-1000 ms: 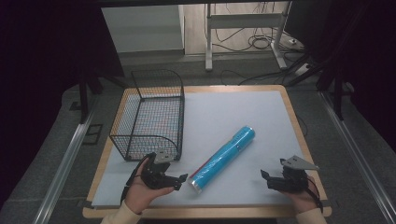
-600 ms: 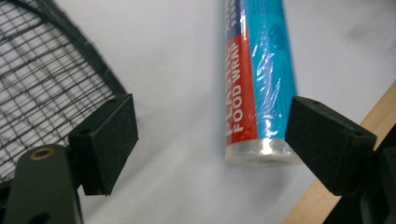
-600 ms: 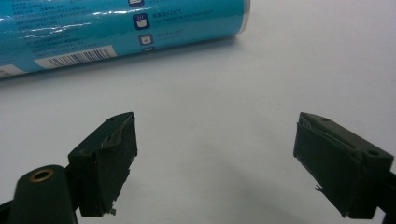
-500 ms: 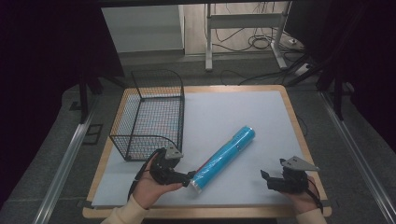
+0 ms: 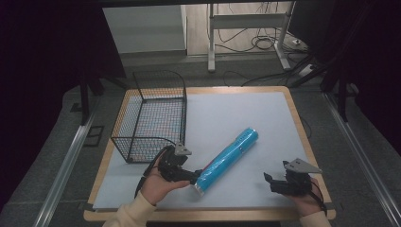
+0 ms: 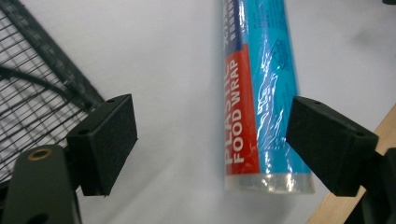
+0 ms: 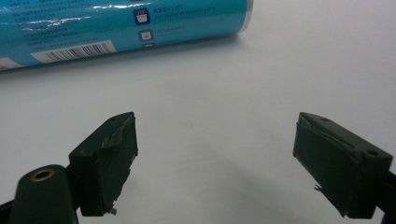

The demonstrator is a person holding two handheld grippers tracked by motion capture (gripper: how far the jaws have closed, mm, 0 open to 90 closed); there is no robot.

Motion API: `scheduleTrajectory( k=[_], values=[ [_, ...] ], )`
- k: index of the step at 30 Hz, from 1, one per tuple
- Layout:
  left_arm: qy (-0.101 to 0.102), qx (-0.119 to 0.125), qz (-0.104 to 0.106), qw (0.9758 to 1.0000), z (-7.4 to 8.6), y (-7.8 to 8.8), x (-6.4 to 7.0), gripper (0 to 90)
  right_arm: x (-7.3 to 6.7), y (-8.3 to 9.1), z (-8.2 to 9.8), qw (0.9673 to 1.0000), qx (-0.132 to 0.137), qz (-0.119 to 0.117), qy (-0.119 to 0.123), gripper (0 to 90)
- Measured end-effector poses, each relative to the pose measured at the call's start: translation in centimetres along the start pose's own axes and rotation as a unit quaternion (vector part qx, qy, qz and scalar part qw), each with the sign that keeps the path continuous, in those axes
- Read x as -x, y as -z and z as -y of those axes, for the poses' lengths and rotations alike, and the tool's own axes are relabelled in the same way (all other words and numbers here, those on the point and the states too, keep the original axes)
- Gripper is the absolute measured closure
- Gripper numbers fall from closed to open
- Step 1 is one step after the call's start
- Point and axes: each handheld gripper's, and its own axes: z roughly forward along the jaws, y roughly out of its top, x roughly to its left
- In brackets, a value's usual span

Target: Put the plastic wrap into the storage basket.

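A blue roll of plastic food wrap (image 5: 227,160) lies diagonally on the white mat, its near end toward the front left. In the left gripper view the roll (image 6: 259,93) runs between my jaws, close to the right one, with a red label reading "plastic food wrap". My left gripper (image 5: 195,177) is open at the roll's near end, not touching it. My right gripper (image 5: 269,182) rests open on the mat at the front right, apart from the roll. The roll's barcode side (image 7: 121,23) crosses the top of the right gripper view, beyond the open gripper (image 7: 215,158).
A black wire basket (image 5: 153,116) stands on the left of the table, its mesh (image 6: 37,88) just left of my left gripper. The white mat (image 5: 236,113) covers a wooden table whose front edge (image 6: 345,205) lies close to the roll's end.
My left gripper has moved right and forward to the near end of the roll, so its jaws now straddle it. The right gripper has stayed put.
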Motion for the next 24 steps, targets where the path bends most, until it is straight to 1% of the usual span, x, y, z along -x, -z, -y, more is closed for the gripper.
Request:
scheduleTrajectory(
  k=[10, 18, 24],
  values=[
    [-0.010, -0.008, 0.008, 0.9999, -1.3, -1.3, 0.7, 15.9, 0.2, 0.0, 0.1, 1.0000, 0.001, 0.003, -0.002, 14.1],
    [-0.013, -0.013, 0.014, 0.9997, -2.0, -2.1, 1.1, 15.3, 0.2, 0.0, 0.1, 1.0000, 0.001, 0.005, 0.000, 14.1],
    [-0.015, -0.015, 0.014, 0.9997, -2.4, -2.3, 1.2, 15.2, 0.2, 0.1, 0.1, 1.0000, 0.001, 0.006, 0.000, 14.1]
  ],
)
